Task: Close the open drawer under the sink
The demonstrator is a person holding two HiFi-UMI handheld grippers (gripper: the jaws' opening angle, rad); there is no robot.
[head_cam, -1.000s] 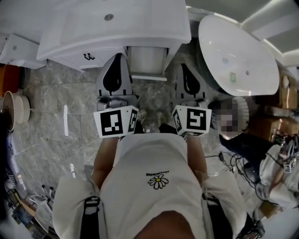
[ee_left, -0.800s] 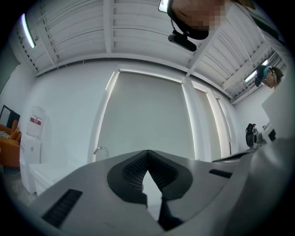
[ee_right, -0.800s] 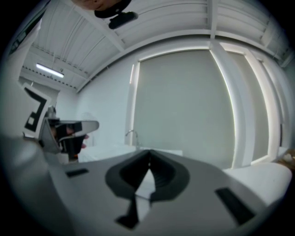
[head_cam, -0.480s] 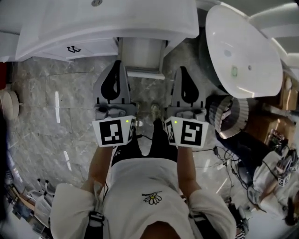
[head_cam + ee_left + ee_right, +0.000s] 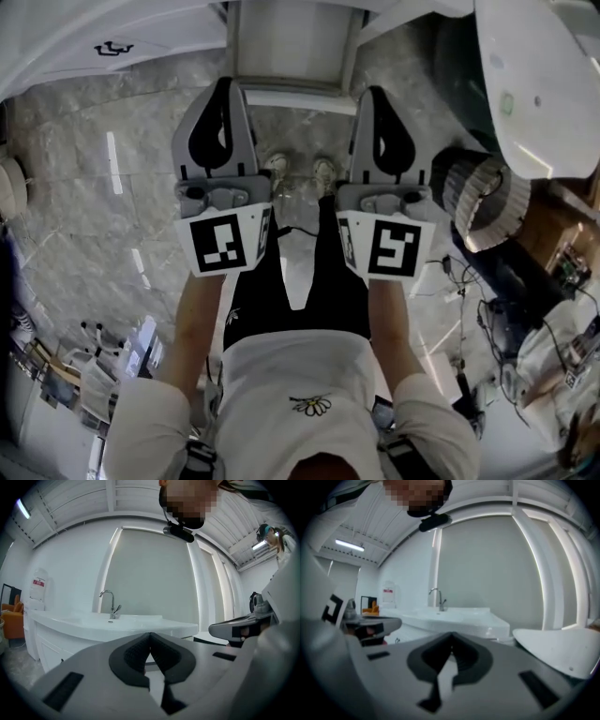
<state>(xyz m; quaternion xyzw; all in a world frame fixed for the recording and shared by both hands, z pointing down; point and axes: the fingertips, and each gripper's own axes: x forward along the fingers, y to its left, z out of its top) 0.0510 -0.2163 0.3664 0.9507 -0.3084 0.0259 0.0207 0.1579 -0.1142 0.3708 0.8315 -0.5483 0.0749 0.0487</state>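
Note:
The open drawer (image 5: 291,42) juts out of the white sink cabinet (image 5: 94,37) at the top of the head view, its front panel (image 5: 295,97) facing me. My left gripper (image 5: 223,84) and right gripper (image 5: 375,92) are held side by side, pointing at that panel, one towards each end, their tips just short of it. Both are shut with nothing between the pads. In the left gripper view the jaws (image 5: 150,634) meet in front of the sink top and faucet (image 5: 110,604). The right gripper's jaws (image 5: 451,634) also meet, with the faucet (image 5: 437,599) beyond.
A white oval basin (image 5: 539,84) on a ribbed base (image 5: 478,202) stands close on the right. Cables (image 5: 450,281) trail over the marble floor (image 5: 94,187) at the right. Clutter (image 5: 94,375) lies at the lower left. My shoes (image 5: 298,171) show between the grippers.
Both grippers have sunk together and come nearer the drawer front. The sink top has slid out of the head view's upper edge. The jaws have stayed shut.

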